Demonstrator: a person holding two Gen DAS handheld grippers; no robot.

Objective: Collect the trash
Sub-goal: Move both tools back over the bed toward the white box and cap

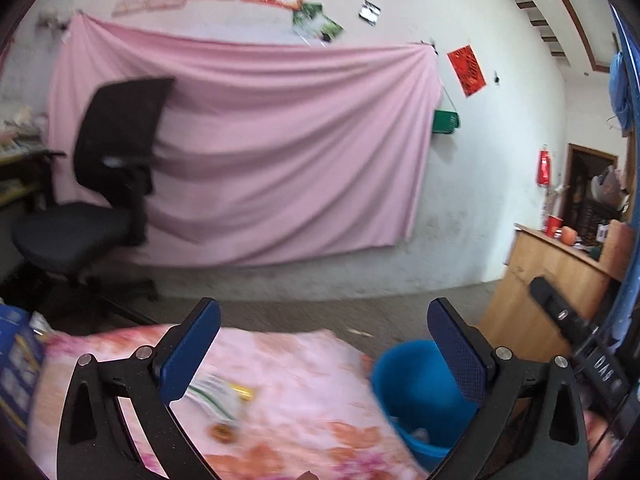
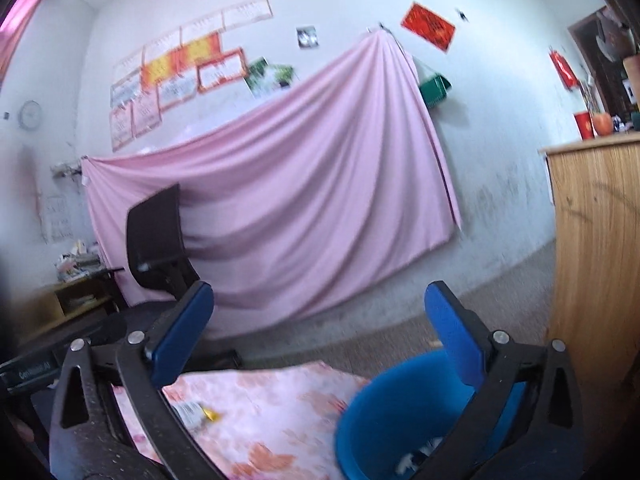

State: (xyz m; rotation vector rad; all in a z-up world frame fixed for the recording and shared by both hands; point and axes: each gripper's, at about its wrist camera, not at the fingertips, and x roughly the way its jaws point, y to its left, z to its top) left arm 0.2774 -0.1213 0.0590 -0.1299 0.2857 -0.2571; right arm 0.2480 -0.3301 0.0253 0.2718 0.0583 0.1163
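Both grippers hover high, fingers spread wide, nothing held; left gripper (image 1: 324, 344), right gripper (image 2: 320, 328); the wrapper (image 1: 218, 398) lies on the floral cloth (image 1: 304, 364), blue bin (image 1: 412, 392) just beside; best to dip low, straddle the wrapper, then pinch.

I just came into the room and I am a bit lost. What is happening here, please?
A person holds two grippers above a table with a floral cloth, collecting trash. Both the left gripper and the right gripper are open and hold nothing. A white and green wrapper lies on the cloth, not yet picked up. A blue bin stands beside the table, with some scraps already inside.
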